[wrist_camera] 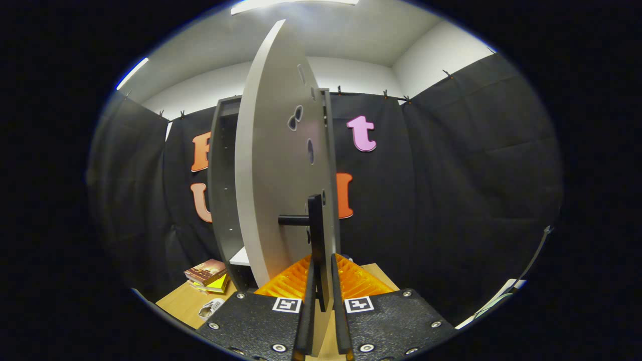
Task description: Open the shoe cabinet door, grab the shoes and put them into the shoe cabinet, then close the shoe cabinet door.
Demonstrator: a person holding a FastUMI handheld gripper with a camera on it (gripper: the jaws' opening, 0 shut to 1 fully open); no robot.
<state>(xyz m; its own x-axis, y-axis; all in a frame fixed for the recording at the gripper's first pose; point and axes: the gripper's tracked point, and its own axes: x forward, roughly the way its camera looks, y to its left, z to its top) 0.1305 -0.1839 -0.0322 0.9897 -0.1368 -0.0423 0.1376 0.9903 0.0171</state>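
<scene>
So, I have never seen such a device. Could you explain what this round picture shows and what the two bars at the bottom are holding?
The camera rides on a hand-held gripper and looks forward along its two fingers, the bars you mention. They are closed on the black handle of the shoe cabinet's door, which stands swung open. The dark cabinet is behind the door, on a wooden table. Beside it lie some books and a white shoe.
</scene>
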